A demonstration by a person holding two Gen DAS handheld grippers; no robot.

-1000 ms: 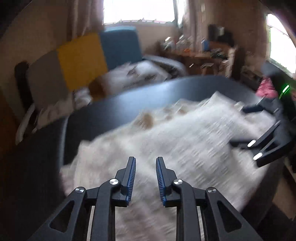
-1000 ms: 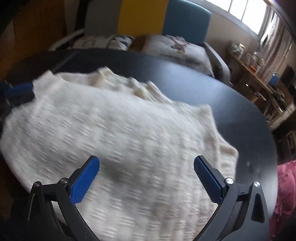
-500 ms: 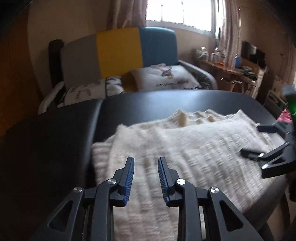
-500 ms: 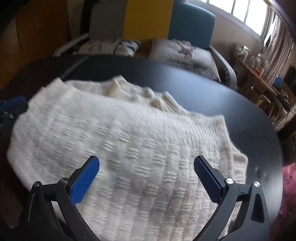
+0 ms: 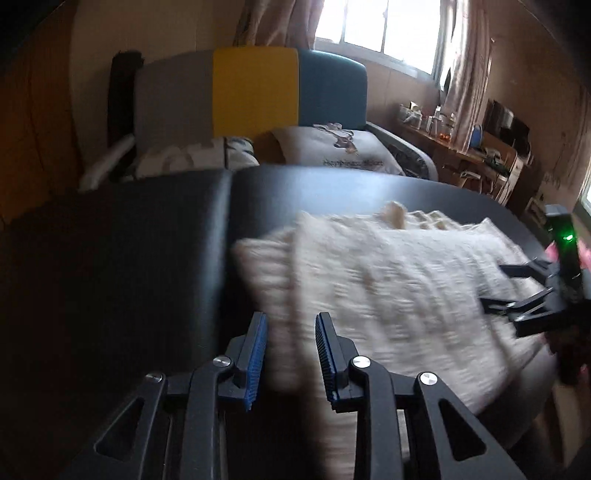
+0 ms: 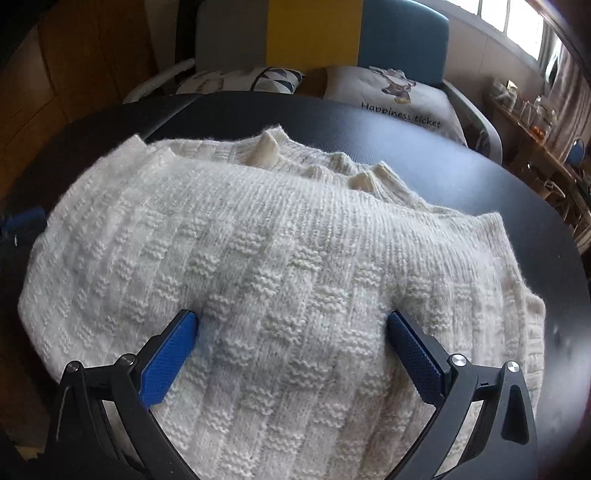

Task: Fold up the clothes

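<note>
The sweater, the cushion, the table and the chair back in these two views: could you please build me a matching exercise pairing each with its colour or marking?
Things:
1. sweater
2. table
3. cushion
4. chair back

Descriptions:
A. grey, yellow and blue panels
B. cream knit with a block pattern
C. plain black
D. printed with the words "Happiness ticket"

Pairs: 1-B, 2-C, 3-D, 4-A

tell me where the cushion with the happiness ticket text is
In the right wrist view the cushion sits upper right on the sofa, just behind the black table.
</note>
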